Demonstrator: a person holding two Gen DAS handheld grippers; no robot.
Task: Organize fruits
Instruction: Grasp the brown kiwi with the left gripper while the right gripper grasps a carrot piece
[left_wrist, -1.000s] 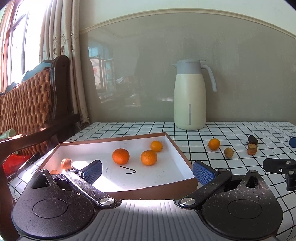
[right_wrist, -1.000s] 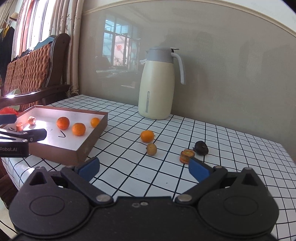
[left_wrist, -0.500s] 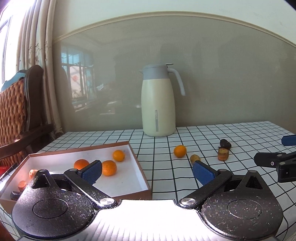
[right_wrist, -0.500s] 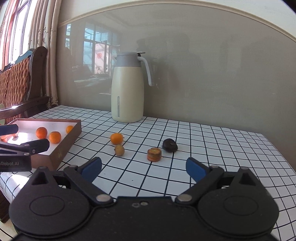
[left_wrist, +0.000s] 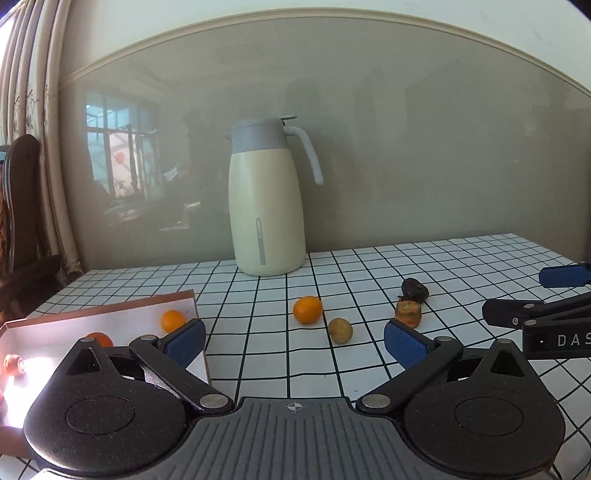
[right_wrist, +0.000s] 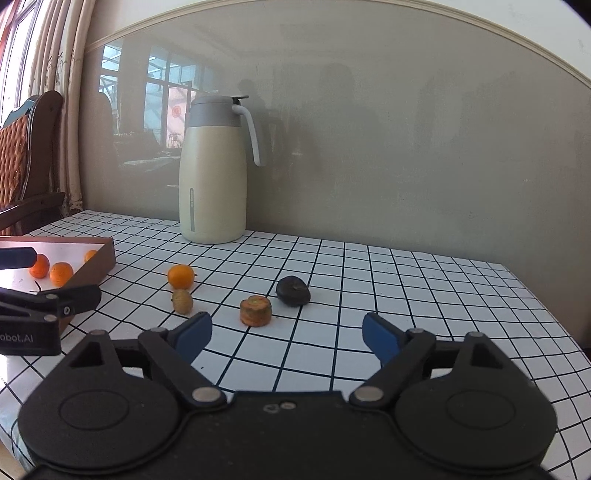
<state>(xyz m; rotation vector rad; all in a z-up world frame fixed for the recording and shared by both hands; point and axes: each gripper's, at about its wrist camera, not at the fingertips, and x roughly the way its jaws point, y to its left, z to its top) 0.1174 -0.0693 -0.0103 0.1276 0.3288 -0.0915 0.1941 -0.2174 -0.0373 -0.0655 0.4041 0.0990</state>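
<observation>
Both your grippers have swung from the tray (right_wrist: 105, 254) toward the loose fruit; the right gripper (right_wrist: 286, 334), empty, has just been narrowing yet stays apart. Left gripper (left_wrist: 293, 338) gapes empty. The tangerine (right_wrist: 180, 276) on the tablecloth (right_wrist: 406, 295) looks light, soft: pinch across its middle.

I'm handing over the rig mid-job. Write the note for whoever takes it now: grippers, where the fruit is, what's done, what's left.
Left gripper: open, nothing between the jaws, beside the tray's near corner.
Right gripper: open and empty, jaws have just been closing, aimed at the loose pieces.
Tray: three oranges inside, plus a small orange-brown piece at its left end.
Done: those pieces are in the tray.
Left, all loose on the checked tablecloth: one orange, a small tan fruit, a cut orange chunk and a dark wrinkled fruit. The chunk is nearest the right gripper.
The thermos jug stands behind, clear of them.
</observation>
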